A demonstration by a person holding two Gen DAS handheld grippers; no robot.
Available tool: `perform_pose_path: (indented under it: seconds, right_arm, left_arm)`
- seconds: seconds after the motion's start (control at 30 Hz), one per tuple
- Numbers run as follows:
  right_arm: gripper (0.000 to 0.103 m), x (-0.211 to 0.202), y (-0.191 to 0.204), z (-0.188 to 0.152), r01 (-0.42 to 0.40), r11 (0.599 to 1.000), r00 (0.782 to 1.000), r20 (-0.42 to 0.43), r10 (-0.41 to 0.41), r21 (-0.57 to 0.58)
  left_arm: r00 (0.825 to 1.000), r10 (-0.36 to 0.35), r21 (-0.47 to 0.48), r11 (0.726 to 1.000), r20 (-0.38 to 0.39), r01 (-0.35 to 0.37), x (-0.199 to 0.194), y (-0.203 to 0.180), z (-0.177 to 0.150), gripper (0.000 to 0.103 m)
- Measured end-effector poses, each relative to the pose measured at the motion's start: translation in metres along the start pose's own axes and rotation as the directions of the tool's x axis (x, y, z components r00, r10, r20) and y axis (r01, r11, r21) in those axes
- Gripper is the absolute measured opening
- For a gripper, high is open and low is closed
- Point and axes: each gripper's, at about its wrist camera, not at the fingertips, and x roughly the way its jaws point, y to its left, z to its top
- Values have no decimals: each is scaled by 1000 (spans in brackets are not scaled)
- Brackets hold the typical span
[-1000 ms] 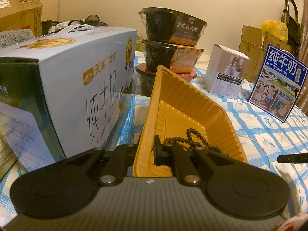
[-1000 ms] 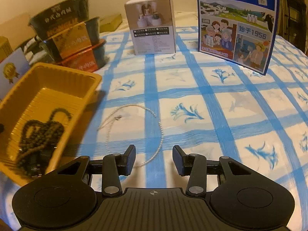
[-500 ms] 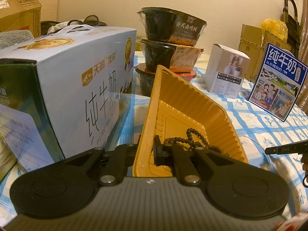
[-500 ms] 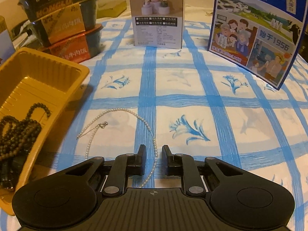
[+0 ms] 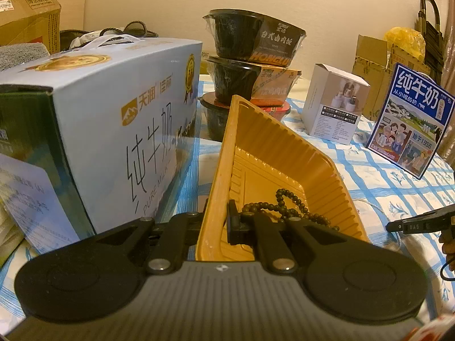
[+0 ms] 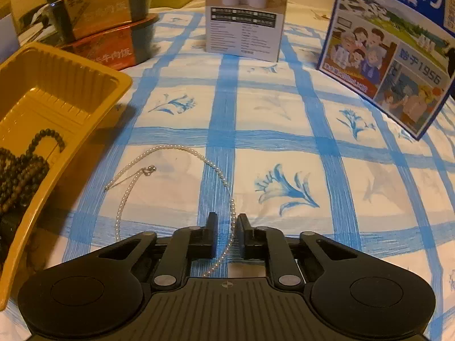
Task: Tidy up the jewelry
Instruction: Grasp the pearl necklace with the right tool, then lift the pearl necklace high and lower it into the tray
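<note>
My left gripper (image 5: 219, 218) is shut on the near wall of a yellow plastic tray (image 5: 273, 153) and holds it tilted. A dark bead necklace (image 5: 287, 207) lies inside the tray; it also shows in the right wrist view (image 6: 22, 167), as does the tray (image 6: 65, 85). A white pearl necklace (image 6: 182, 164) lies on the blue-checked tablecloth (image 6: 284, 119) right of the tray. My right gripper (image 6: 226, 224) is low over the cloth, its jaws narrowly apart with a strand of the pearl necklace running between them.
A large milk carton box (image 5: 108, 130) stands left of the tray. Stacked black food bowls (image 5: 250, 65), a small white box (image 6: 244, 20) and a blue milk box (image 6: 392, 48) stand behind. Cardboard boxes (image 5: 375, 65) sit at the far right.
My right gripper moved forward and down over the pearl necklace and its jaws narrowed around a strand. My left gripper and the tray stayed still.
</note>
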Motion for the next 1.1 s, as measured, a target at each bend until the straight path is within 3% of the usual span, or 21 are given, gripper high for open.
perform_pose_path:
  seconds: [0.07,0.23,0.43,0.7,1.1]
  right_arm:
    - [3,0,0,0,0,1000,1000,-1,0,2]
    - [2,-3,0,2,0,1000,1000,0,0,0]
    - [2,-29,-7,8,-64,996,997,56,61,56]
    - [2,-87,-18,27,-160,982,974,175,141,99]
    - [2,-157,-7,54,-231,972,930,302,210,36]
  left_arm:
    - [1000,0,1,1000,0,0,0,0,0,7]
    - [1000,-1,-1,1000,1,1,0,0,0,7]
    - [1000,-3,-3,1000,3,3,-2,0,0,7]
    - [1000,-6,-11,1000,6,6,-3,0,0,7]
    - [1000,-7,-12,1000,8,7,-3,0,1,7]
